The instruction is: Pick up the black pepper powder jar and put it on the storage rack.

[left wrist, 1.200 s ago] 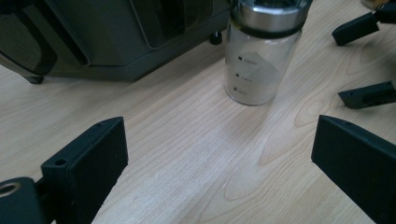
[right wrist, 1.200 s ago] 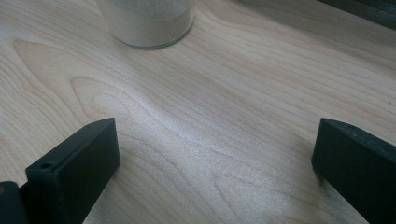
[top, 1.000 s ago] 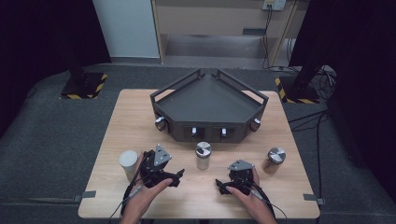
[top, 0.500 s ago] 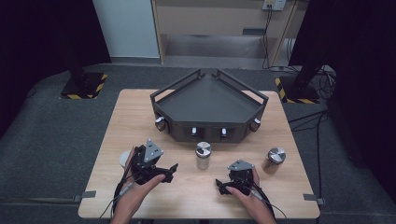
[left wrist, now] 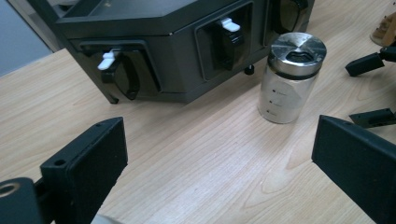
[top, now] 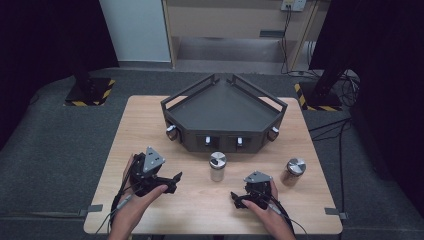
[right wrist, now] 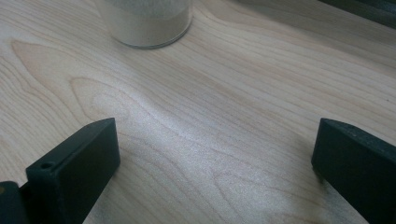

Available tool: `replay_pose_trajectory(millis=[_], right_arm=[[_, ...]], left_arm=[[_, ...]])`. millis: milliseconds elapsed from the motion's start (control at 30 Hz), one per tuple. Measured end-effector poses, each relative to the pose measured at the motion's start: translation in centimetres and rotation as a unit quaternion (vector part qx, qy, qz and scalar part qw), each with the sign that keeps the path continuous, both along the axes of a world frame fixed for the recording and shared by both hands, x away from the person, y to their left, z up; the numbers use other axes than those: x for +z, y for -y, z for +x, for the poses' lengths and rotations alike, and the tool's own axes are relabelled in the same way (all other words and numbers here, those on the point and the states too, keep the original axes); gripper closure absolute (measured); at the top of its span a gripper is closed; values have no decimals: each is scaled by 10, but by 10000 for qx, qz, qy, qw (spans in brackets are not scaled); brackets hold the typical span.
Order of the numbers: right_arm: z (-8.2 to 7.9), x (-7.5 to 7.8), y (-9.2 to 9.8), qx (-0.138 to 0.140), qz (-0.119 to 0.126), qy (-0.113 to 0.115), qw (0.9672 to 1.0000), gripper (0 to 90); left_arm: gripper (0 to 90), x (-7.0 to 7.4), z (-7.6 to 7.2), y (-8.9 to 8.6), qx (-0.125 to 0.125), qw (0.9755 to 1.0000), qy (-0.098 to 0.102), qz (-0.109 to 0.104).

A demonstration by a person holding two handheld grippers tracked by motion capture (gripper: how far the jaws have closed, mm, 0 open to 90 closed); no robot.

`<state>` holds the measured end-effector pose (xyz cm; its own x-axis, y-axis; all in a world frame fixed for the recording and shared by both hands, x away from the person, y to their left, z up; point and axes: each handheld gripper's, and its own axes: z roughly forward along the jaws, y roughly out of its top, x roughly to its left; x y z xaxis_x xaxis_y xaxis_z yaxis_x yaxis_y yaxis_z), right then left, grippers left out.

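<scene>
2 grippers sit low over the table [top: 150, 125], both with jaws spread wide and holding nothing. I note the left gripper [top: 172, 181] faces the clear steel-capped jar [top: 217, 166] standing before the black tray [top: 225, 107]; the right gripper [top: 239, 199] lies near that jar.

Open wood ahead of the left tongs [top: 176, 181], up to the middle jar [top: 217, 166]. Bare table [top: 135, 125] left of the black tray [top: 225, 117], which blocks the far centre. A clear gap between middle jar and right jar [top: 294, 171].
</scene>
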<state>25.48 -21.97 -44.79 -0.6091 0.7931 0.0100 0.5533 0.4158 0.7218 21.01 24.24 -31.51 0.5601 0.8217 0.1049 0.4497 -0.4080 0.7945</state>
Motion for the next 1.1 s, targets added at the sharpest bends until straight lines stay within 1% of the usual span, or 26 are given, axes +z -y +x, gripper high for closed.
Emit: replay_pose_trajectory(millis=[133,333,467,667,733,867,933,1100], right_arm=[[0,0,0,-6,-1,0,10000,10],[0,0,0,-11,1,2,10000,10],[0,0,0,-16,1,3,10000,10],[-1,0,0,-21,2,2,10000,10],[-1,0,0,-21,1,3,10000,10],[-1,0,-1,-23,1,2,10000,10],[-1,0,-1,-23,1,2,10000,10],[-1,0,-1,-24,1,2,10000,10]], left_arm=[[21,-1,0,-9,105,9999,47,-49],[21,-4,-1,-22,172,9998,68,-67],[20,-6,-3,-29,213,9996,123,-129],[20,-7,-4,-40,285,9993,140,-177],[20,-9,-5,-44,316,9991,170,-225],[20,-12,-7,-48,368,9988,194,-248],[21,-13,-6,-50,364,9989,180,-224],[21,-21,-6,-55,375,9989,180,-224]])
